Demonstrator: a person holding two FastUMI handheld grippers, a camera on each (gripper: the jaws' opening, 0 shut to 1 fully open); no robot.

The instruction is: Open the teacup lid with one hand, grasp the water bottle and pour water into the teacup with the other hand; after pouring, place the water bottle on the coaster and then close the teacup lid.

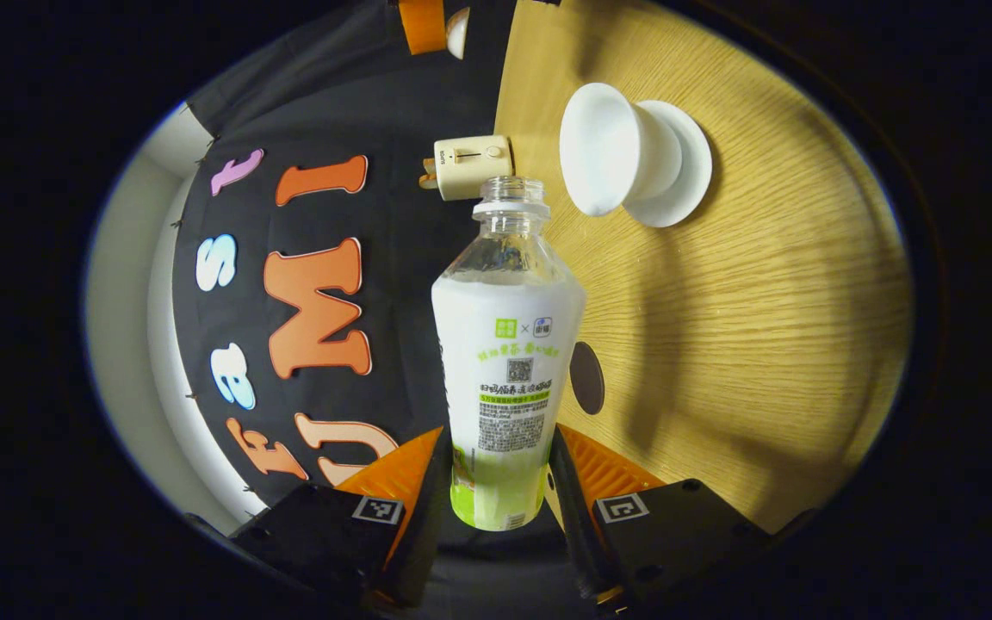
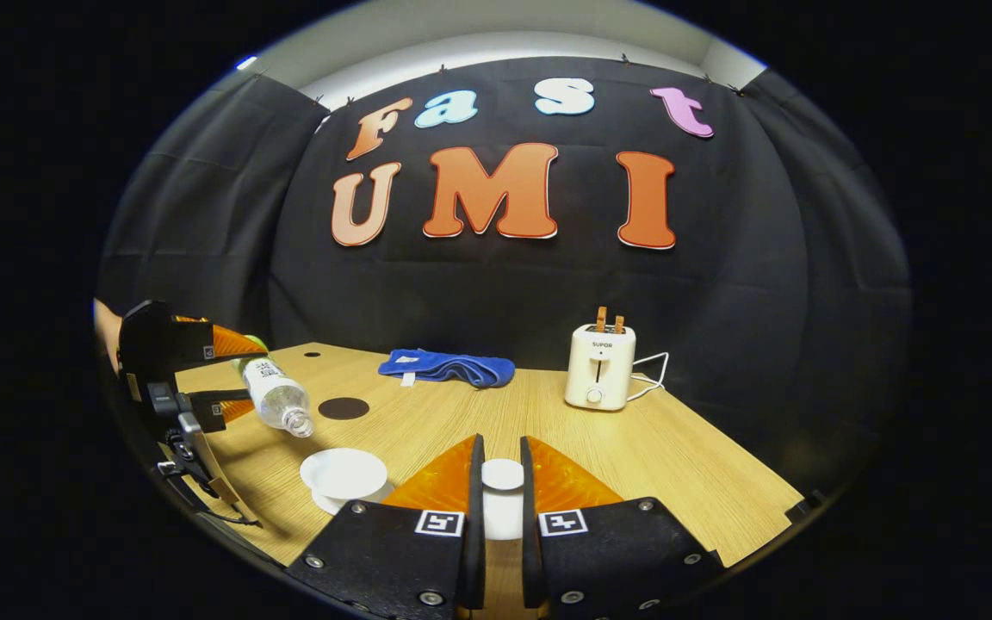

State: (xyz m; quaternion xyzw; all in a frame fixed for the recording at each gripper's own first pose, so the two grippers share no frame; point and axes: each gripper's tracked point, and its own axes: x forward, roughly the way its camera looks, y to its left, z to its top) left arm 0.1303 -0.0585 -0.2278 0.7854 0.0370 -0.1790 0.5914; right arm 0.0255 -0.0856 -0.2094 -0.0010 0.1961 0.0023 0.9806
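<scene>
Booth: we work at a wooden table (image 2: 634, 448) before a black cloth wall; a toaster (image 2: 600, 366) and a blue cloth (image 2: 449, 366) stand at the back.
Left gripper (image 1: 500, 474): our fingers clamp the bottle (image 1: 505, 362) low on its body.
Bottle: uncapped and tipped, its mouth just above the cup (image 2: 343, 475); we cannot tell whether water is running.
Cup: open on its saucer; whether it holds any water we cannot tell.
Right gripper (image 2: 497, 495): our fingers stand narrow on the lid (image 2: 502, 475), held away from the cup.
Coaster (image 2: 343, 408): dark disc, bare, behind the cup.
Done, we judge: lid off, bottle grasped.
Left: finish pouring, set the bottle on the coaster, close the lid.
</scene>
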